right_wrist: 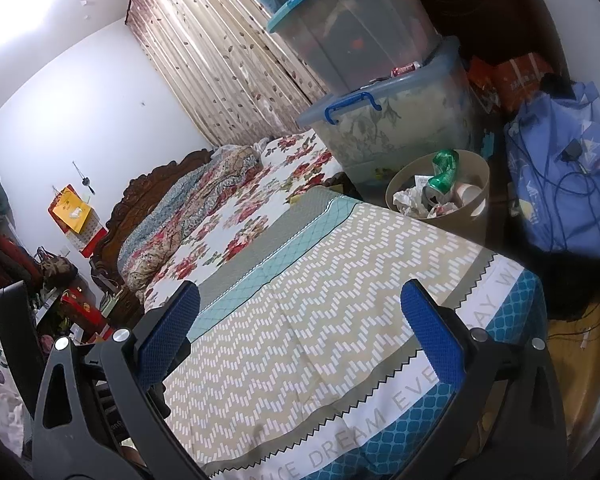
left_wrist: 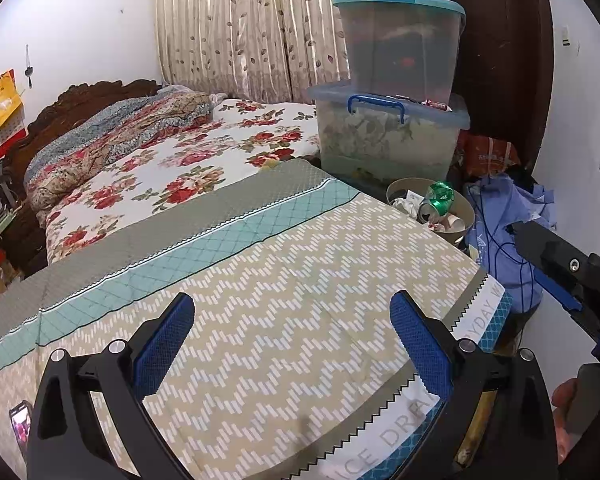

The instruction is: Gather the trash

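A beige round bin (left_wrist: pixel 404 185) stands past the far right corner of the cloth-covered table (left_wrist: pixel 300 272). In it lie a crushed green can (left_wrist: pixel 441 194), crumpled white paper (left_wrist: pixel 406 205) and small paper cups. My left gripper (left_wrist: pixel 294 344) hovers open over the near part of the table, nothing between its blue pads. One finger (left_wrist: pixel 540 246) of the right gripper shows at the right edge. In the right wrist view the right gripper (right_wrist: pixel 300 332) is open and empty over the table, with the bin (right_wrist: pixel 476 168) and the green can (right_wrist: pixel 444 170) beyond it.
Stacked clear storage boxes (left_wrist: pixel 388 136) with blue lids rise behind the bin. A blue bag (right_wrist: pixel 560 184) with cables sits right of it. A bed (left_wrist: pixel 188 160) with a floral sheet lies to the left. A phone (left_wrist: pixel 20 426) rests at the table's near left. A hand (left_wrist: pixel 566 400) shows low right.
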`<control>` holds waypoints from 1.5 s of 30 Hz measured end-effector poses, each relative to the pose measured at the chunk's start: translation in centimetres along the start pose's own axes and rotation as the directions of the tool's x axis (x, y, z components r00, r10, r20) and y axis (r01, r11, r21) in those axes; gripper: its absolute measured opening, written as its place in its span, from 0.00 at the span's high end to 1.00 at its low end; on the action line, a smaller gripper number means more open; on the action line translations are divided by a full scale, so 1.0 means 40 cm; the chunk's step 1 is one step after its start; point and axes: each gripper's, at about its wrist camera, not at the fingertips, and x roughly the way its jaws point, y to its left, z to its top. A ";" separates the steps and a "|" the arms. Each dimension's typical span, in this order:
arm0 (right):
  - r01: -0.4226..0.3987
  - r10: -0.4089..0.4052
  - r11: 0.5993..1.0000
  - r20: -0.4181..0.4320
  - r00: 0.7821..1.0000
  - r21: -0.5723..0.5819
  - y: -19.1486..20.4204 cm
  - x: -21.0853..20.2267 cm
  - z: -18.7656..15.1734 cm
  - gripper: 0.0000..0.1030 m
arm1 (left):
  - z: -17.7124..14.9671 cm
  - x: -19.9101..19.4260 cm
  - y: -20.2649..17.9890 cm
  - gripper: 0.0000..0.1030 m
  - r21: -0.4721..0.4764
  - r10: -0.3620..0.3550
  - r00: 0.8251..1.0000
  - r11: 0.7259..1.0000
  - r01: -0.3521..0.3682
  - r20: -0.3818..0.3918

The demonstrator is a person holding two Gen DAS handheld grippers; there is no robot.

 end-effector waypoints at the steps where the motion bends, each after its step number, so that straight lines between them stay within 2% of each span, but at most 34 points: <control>1: -0.001 0.001 1.000 0.000 1.000 -0.001 0.001 0.001 0.001 0.03 | 0.000 0.000 -0.001 0.08 0.000 0.002 1.000 1.000 -0.002 0.000; 22: -0.011 0.011 1.000 0.000 1.000 -0.008 0.009 0.002 0.009 0.03 | -0.003 0.012 -0.005 0.08 -0.010 0.015 1.000 1.000 -0.015 -0.015; 45: -0.008 0.008 1.000 -0.001 1.000 -0.007 0.010 0.008 0.007 0.03 | -0.012 0.028 0.004 0.08 -0.033 -0.018 0.999 0.999 0.017 -0.045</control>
